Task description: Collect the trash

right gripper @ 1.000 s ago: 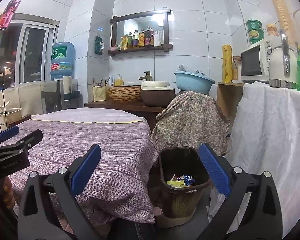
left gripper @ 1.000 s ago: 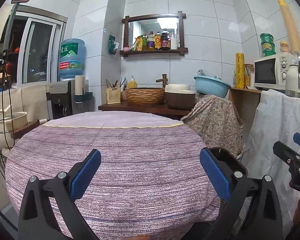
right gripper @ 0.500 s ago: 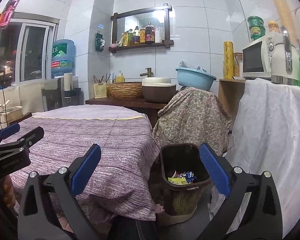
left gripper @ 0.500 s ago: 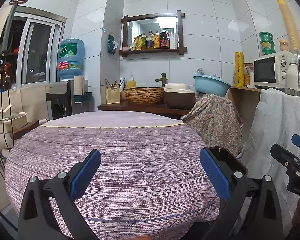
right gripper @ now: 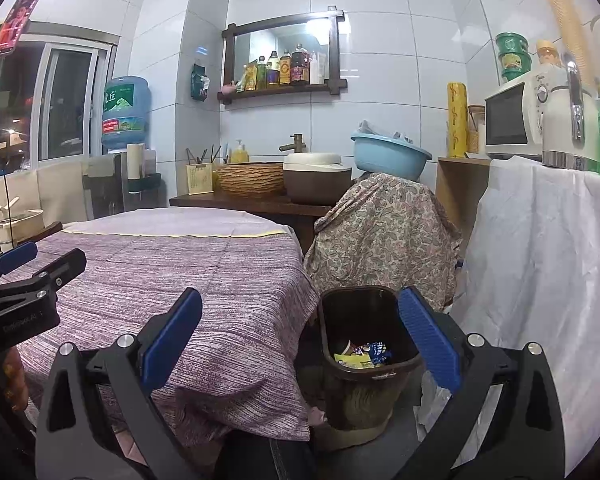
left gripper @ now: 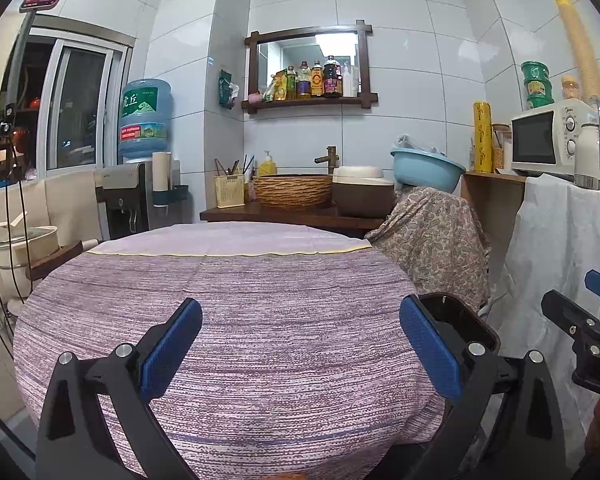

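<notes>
- Between the spread blue-padded fingers of the left gripper (left gripper: pixel 300 346), in the left wrist view, lies only the round table under a purple-and-white striped woven cloth (left gripper: pixel 236 300); nothing is pinched, and both pads hang over the near part of the cloth.
- Just behind the right-hand pad (left gripper: pixel 428 346) of that gripper, the rim of a dark brown plastic waste bin (left gripper: pixel 466 320) peeks out past the table's edge (its inside cannot be seen from here).
- Far to the right of the left gripper, at the frame's edge, the right gripper (left gripper: pixel 592 316) shows from the side, black with a blue pad tip.
- Beyond the table, ahead of the fingers, stand a woven wicker basin (left gripper: pixel 294 190), a light blue plastic tub (left gripper: pixel 426 168) and a white microwave (left gripper: pixel 548 138).

- Ahead of the right gripper (right gripper: pixel 300 346), in the right wrist view, the fingers likewise stand wide apart and hold nothing.
- Close inside its right-hand pad sits the dark brown bin (right gripper: pixel 364 328) on the floor, beside the table's draped edge; at its bottom lie crumpled yellow, blue and white wrappers (right gripper: pixel 364 354).
- Under the left-hand pad runs the striped cloth (right gripper: pixel 188 264).
- Off to the left, over the table, the left gripper (right gripper: pixel 28 264) is seen from the side.
- Behind the bin stands something covered in a paisley-patterned cloth (right gripper: pixel 384 236); to the right hangs a white sheet (right gripper: pixel 540 248).
</notes>
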### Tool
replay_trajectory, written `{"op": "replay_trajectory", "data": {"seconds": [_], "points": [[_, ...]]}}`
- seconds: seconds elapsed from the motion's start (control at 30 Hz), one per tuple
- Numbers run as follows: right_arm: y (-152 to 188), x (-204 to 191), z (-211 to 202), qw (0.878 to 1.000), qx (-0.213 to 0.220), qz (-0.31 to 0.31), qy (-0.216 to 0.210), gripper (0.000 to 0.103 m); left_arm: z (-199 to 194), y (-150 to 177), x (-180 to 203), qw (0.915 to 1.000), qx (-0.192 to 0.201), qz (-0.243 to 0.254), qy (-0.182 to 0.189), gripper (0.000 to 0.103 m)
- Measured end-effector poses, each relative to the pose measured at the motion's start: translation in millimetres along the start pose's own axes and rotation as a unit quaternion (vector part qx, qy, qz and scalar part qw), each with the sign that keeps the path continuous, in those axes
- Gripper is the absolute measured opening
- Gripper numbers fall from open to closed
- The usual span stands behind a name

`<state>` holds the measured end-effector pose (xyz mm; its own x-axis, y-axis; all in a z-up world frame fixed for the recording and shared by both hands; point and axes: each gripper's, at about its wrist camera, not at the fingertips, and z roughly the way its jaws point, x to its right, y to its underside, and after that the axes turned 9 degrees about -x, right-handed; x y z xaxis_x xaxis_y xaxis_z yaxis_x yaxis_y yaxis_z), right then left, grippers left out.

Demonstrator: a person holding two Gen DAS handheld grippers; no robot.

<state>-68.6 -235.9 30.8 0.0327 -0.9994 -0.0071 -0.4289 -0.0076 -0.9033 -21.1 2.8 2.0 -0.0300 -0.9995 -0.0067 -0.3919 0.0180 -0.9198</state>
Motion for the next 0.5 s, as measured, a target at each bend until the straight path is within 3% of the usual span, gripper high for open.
{"op": "replay_trajectory", "data": {"seconds": [0.5], "points": [[0.7,-2.0,0.6,1.0,-0.002,-0.002,-0.006,0.097,-3.7,0.3,-4.2,1.0,0.001,-0.008,-0.003,0.098]]}}
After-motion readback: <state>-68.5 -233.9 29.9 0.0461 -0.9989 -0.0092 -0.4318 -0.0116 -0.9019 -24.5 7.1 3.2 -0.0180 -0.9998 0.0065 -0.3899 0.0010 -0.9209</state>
